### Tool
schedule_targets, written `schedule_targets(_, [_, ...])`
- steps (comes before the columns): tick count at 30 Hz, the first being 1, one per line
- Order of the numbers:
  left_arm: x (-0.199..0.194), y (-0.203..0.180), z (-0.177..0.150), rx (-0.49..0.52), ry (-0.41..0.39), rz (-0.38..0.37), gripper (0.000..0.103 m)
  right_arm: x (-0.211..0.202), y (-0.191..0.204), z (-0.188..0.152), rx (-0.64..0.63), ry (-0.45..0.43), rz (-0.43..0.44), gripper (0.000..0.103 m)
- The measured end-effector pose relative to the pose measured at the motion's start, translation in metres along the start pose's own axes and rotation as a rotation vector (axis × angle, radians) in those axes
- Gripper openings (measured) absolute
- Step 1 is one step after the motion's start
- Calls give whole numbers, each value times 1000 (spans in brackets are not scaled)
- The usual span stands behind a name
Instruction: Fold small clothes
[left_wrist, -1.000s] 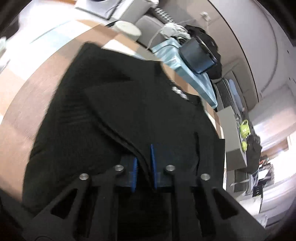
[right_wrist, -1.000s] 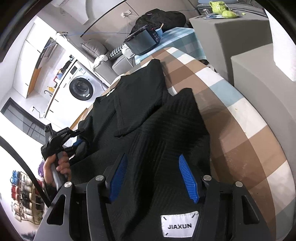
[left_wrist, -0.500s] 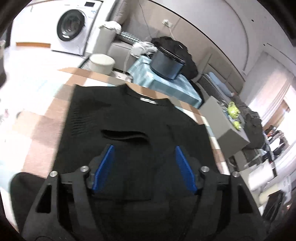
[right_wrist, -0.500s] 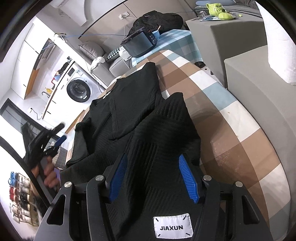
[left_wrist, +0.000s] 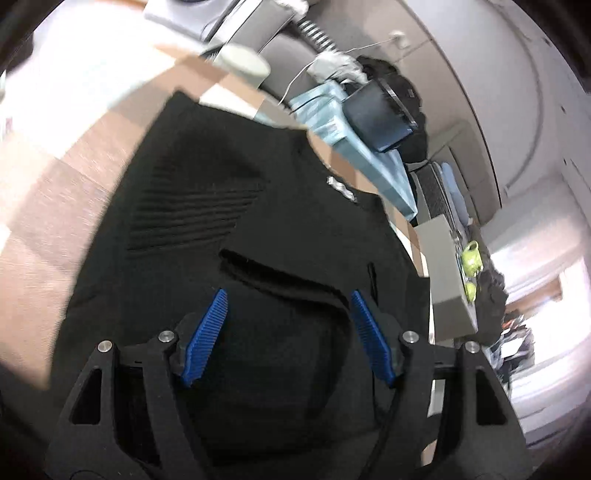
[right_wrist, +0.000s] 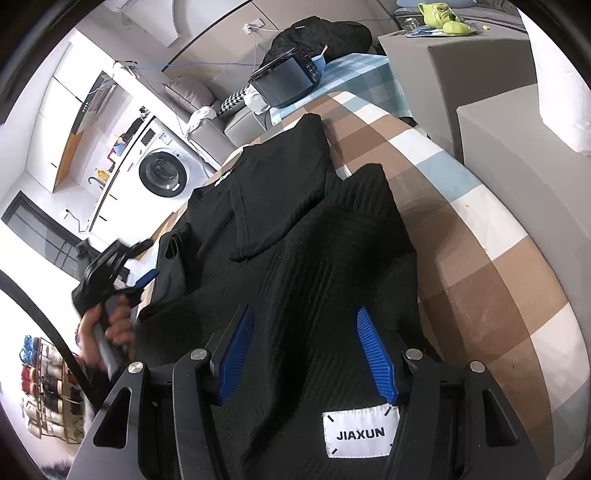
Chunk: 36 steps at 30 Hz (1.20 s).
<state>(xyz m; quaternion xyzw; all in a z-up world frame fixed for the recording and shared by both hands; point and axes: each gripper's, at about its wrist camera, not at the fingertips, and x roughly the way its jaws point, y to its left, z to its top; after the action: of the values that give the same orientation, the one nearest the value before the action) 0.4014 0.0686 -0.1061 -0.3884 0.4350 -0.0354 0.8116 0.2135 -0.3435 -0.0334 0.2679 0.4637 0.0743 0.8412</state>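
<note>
A black knit sweater (left_wrist: 258, 192) lies flat on the checked tablecloth (right_wrist: 498, 295), with both sleeves folded in over its body. My left gripper (left_wrist: 288, 293) hangs open just above the sweater, close behind the cuff (left_wrist: 236, 258) of one folded sleeve, with nothing between its blue pads. In the right wrist view the same left gripper (right_wrist: 147, 258) sits at the sweater's (right_wrist: 295, 229) far left edge, held by a hand. My right gripper (right_wrist: 306, 311) stands open over the near hem. A white JIAXUN label (right_wrist: 360, 432) lies below its pads.
Grey boxes (right_wrist: 480, 74) stand against the table's right side, one carrying a green mug (right_wrist: 436, 11). Beyond the far end are a dark screen device (right_wrist: 288, 81) on a blue checked cloth, a sofa and a washing machine (right_wrist: 162, 173). A shoe rack (right_wrist: 44, 373) is at lower left.
The left gripper was shut on the sleeve's folded edge; it has opened and let go, leaving the sleeve lying on the body. It drew back, then came in again. The right gripper held still.
</note>
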Motion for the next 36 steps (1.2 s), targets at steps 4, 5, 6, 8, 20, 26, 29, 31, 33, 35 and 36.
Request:
schedule_targets(4, [33, -10, 21, -34, 14, -13, 66, 5, -4, 1, 2, 18, -11, 60])
schedule_targets(5, [36, -21, 24, -17, 5, -38, 66, 6, -5, 2, 1, 21, -19, 61])
schedule_targets(6, [35, -35, 27, 14, -7, -84, 66, 8, -6, 3, 1, 24, -25, 61])
schedule_targets(8, [24, -66, 23, 105, -36, -152, 66, 7, -8, 6, 3, 19, -34, 61])
schedule_targets(20, [-90, -42, -57, 359, -188, 84, 66, -15, -25, 10, -16, -44, -74, 61])
schedule_targets(26, [-166, 32, -102, 374, -258, 288, 70, -15, -43, 13, -75, -23, -109, 61])
schedule_targets(29, [-186, 72, -120, 363, -225, 371, 70, -5, -42, 16, -148, 12, -82, 61])
schedule_targets(31, [-190, 94, -126, 333, -190, 397, 70, 3, -40, 19, -176, 34, -72, 61])
schedule_targets(33, [-193, 110, -131, 319, -174, 401, 70, 11, -37, 22, -209, 49, -42, 61])
schedule_targets(35, [-192, 120, -133, 314, -164, 409, 70, 18, -35, 24, -237, 58, -29, 61])
schedule_targets(36, [-190, 125, -132, 309, -147, 412, 70, 21, -35, 25, -254, 59, -31, 61])
